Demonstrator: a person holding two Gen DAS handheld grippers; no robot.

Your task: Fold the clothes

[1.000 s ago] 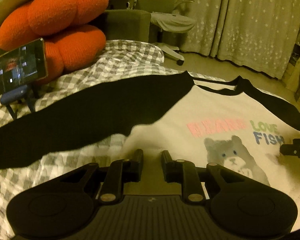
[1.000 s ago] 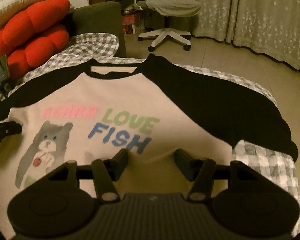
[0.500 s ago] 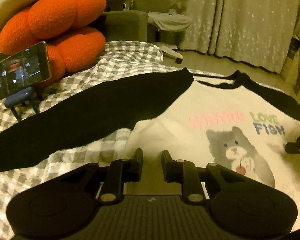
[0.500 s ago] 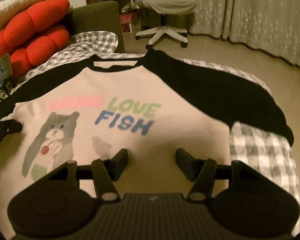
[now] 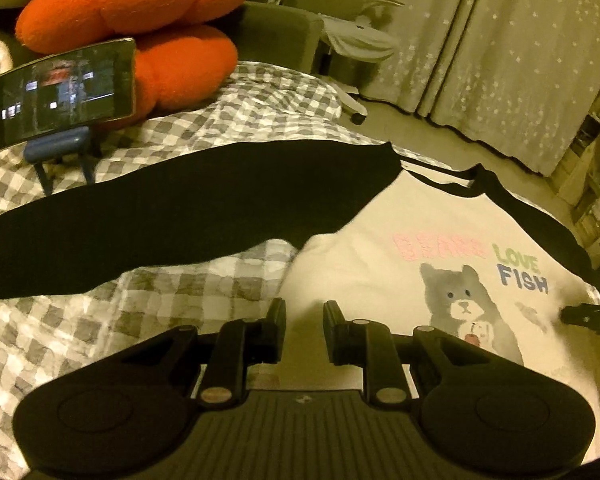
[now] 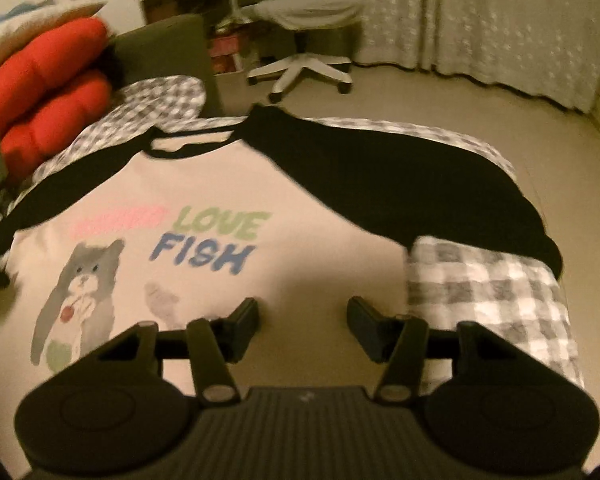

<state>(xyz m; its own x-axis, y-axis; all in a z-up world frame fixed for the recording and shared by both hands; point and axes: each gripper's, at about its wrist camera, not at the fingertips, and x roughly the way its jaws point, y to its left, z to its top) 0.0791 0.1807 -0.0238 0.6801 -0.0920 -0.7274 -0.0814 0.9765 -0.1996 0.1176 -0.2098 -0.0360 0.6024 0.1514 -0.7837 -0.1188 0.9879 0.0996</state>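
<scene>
A cream shirt (image 5: 380, 280) with black raglan sleeves and a bear print reading LOVE FISH lies spread face up on a grey-and-white checked bedcover (image 5: 100, 340). My left gripper (image 5: 304, 316) hovers over its lower left edge, near the side seam, its jaws a narrow gap apart and holding nothing. The long black left sleeve (image 5: 180, 208) stretches away to the left. My right gripper (image 6: 302, 320) is open wider above the lower right part of the shirt (image 6: 320, 240), below the black right sleeve (image 6: 400, 192). Each gripper's tip shows at the edge of the other's view.
Orange cushions (image 5: 140, 0) and a phone on a blue stand (image 5: 64, 88) sit at the far left of the bed. A dark armchair (image 6: 164, 44), a white swivel chair (image 6: 308, 12) and curtains (image 5: 520, 60) stand beyond. The bed's right edge (image 6: 564, 320) drops to the floor.
Both grippers have drawn back and up from the shirt, so more of its lower body and the checked cover shows. The gaps between the jaws are unchanged.
</scene>
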